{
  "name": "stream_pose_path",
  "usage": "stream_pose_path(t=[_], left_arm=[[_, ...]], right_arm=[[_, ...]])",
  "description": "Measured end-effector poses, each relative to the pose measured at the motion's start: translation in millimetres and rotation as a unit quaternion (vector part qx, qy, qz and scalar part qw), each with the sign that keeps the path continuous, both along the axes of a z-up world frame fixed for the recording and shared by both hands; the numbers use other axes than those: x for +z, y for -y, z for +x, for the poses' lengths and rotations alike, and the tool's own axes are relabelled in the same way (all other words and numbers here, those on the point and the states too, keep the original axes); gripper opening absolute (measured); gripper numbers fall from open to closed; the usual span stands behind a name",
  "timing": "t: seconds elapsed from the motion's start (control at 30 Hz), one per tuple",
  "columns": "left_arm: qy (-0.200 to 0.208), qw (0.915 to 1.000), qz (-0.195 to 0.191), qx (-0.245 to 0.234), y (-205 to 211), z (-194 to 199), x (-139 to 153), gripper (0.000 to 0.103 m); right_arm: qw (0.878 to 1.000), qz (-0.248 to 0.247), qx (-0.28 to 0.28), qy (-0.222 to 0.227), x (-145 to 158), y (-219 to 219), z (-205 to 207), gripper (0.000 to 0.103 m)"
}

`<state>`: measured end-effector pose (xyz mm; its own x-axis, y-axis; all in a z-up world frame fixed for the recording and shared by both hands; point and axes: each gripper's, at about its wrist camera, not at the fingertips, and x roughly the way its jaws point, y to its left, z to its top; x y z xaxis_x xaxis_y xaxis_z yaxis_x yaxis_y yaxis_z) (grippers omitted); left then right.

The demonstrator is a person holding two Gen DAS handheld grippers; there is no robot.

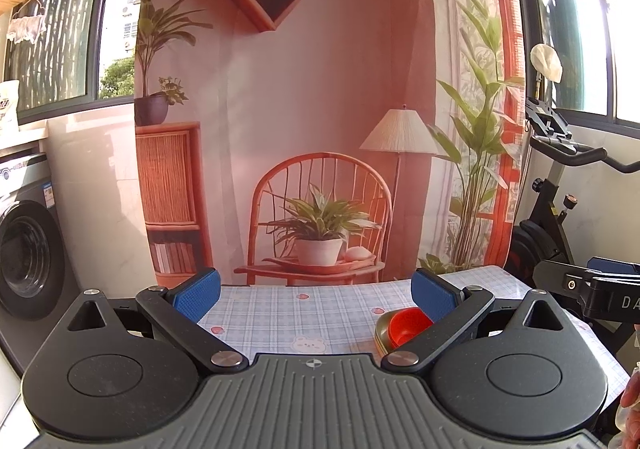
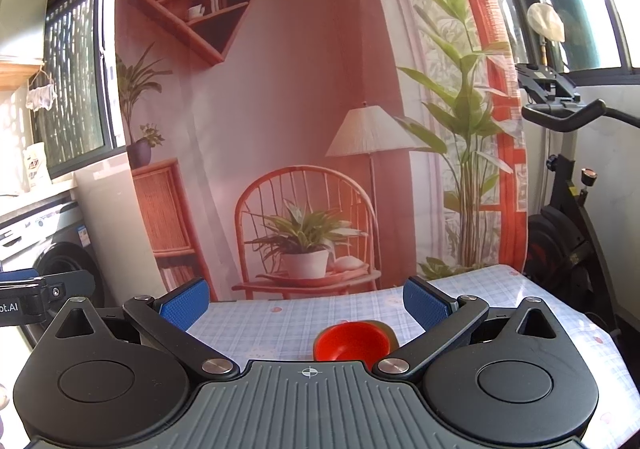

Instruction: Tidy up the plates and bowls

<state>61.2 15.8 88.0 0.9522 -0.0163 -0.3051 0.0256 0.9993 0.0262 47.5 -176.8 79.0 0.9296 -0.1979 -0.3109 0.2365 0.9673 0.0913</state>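
- Both claws, left gripper (image 1: 316, 295) and right gripper (image 2: 305, 301), we see spread wide, holding nothing.
- Red bowl (image 2: 351, 341) hides most of the plate (image 1: 383, 333) beneath.
- Table (image 1: 280, 313) partly cut off.

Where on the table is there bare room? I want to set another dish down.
Bare checked tablecloth runs from the red bowl leftward to the left edge, and back to the backdrop. Another strip lies right of the bowl toward the exercise bike. The bowl sits on a gold plate; that spot is crowded.
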Motion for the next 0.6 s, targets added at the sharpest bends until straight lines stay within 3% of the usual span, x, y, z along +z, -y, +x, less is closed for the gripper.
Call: stream_pose_path(t=[0.6], left_arm=[[-0.007,0.9998,0.001,-0.019,0.6,2.1,-3.2,0.102]], right_arm=[[1.0,0.003,-0.007,0.001,-1.6,6.4,-4.0,0.103]])
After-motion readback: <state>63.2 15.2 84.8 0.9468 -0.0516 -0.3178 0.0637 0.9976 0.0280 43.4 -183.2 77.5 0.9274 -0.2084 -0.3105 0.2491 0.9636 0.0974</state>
